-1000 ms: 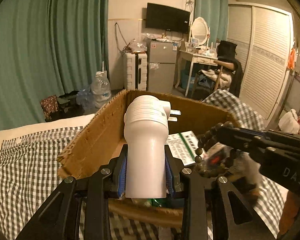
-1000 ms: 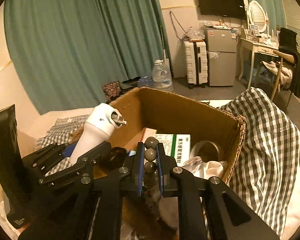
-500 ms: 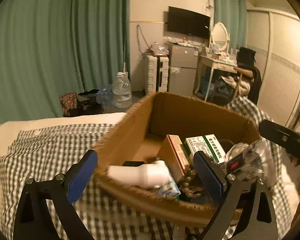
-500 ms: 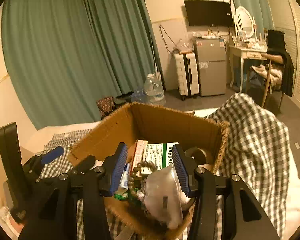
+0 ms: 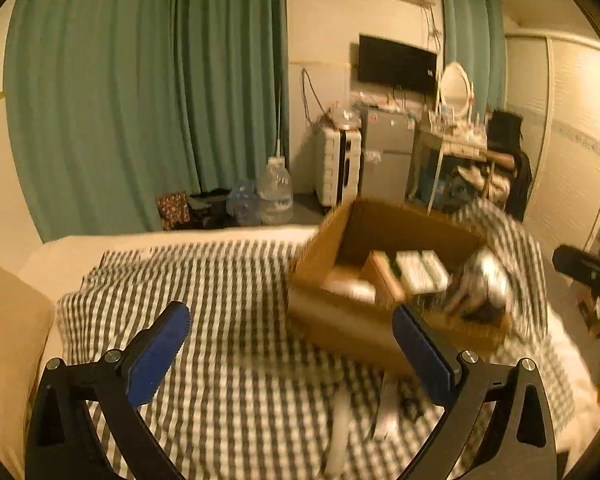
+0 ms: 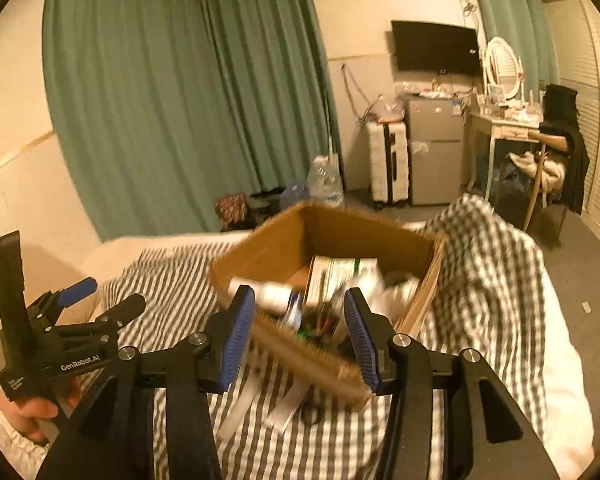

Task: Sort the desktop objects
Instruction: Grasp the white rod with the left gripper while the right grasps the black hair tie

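The left gripper (image 5: 288, 344) is opening wide with nothing between its fingers; the right gripper (image 6: 300, 332) stands half open and empty; the box (image 6: 260, 256) of sorted things sits on the bed (image 5: 228, 280) at one o'clock.

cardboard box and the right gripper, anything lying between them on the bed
Yes: in the right wrist view, blurred pale flat items lie on the checked cloth between the brown cardboard box and right gripper.

Open cardboard box (image 6: 260, 256) on checked cloth, white bottle (image 6: 274, 294) and cartons (image 6: 340, 276) inside
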A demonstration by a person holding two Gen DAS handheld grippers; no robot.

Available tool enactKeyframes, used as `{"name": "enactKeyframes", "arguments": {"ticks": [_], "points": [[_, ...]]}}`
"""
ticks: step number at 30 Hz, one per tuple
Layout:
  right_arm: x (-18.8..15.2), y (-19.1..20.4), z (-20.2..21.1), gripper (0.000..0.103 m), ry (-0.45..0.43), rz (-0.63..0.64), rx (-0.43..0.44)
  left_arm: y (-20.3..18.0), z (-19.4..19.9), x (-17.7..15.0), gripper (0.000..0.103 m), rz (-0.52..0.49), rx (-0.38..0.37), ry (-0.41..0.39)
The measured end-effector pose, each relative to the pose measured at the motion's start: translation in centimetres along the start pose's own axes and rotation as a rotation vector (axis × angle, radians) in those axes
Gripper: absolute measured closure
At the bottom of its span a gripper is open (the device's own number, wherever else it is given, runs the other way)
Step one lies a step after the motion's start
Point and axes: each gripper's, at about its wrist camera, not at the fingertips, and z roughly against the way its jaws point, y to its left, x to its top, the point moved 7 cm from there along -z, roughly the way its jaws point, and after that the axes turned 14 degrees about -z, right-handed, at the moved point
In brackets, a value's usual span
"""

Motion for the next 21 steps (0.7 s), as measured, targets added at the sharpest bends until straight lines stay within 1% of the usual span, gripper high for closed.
{"name": "enactKeyframes", "arguments": {"ticks": [3,6,8,11,13,16,18,21], "points": [[-3.7,-0.1,-1.4,0.057,0.061,0.012,-0.005,-0.6,-1.1,-4.4,0.0,-0.018,-0.004,0.062],[-7.6,-0.9,-3.8,0.057,0.141,0.0,-0.018,-1.4,-2.7,-8.5,0.0,-0.016,-0.017,0.133],[-10.0,-1.7,-5.7,0.058,0.189,-0.015,-0.029,-2.1,-3.9,-11.1,0.0,0.005,-0.01,0.166],[-12.9,-2.6,-8.2,0.058,0.258,-0.019,-0.051,-3.6,-5.8,-13.9,0.0,0.048,-0.041,0.206],[-14.2,-3.2,-9.8,0.059,0.299,-0.002,-0.066,-5.0,-7.1,-15.0,0.0,0.031,-0.049,0.218],[-15.3,-4.2,-12.0,0.059,0.369,0.021,-0.105,-6.8,-8.3,-15.5,0.0,-0.02,-0.052,0.199],[-15.8,-4.6,-13.2,0.059,0.403,0.021,-0.113,-8.0,-9.5,-15.9,0.0,-0.056,-0.076,0.211],[-16.5,-4.7,-15.2,0.061,0.446,0.07,-0.159,-9.4,-11.5,-16.7,0.0,-0.075,-0.12,0.231]]}}
